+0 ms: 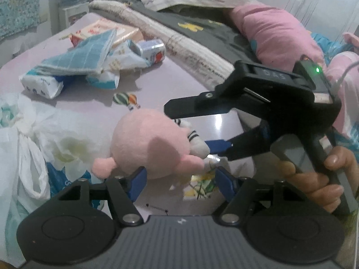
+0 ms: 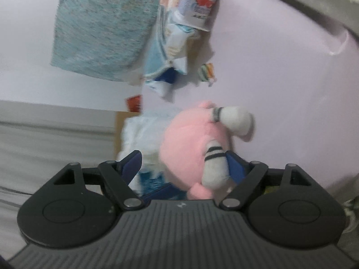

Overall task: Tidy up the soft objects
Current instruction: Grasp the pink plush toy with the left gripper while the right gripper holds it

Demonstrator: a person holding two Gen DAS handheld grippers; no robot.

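Apparently the right gripper (image 2: 184,168) held the round pink plush toy (image 1: 145,143) by its striped white leg between narrowed fingers, needing a deeper bite, while the left gripper (image 1: 179,177) gaped wide.

Legible text is scarce. Left wrist view: raised letters "DAS" on the top face of the right gripper's body (image 1: 272,75), up and to the right of the left gripper's fingers (image 1: 136,180). A small white emblem sits on the grey ribbed housing (image 1: 180,222) just behind those fingers; it reads as a logo, not letters.

Printed marks on the tissue pack (image 1: 41,85) and the small carton (image 1: 152,50), both far ahead of the fingers, are too blurred to read.

Right wrist view: the same emblem on that gripper's housing (image 2: 180,205). The carton (image 2: 198,11) shows a red mark and dark print, unreadable.
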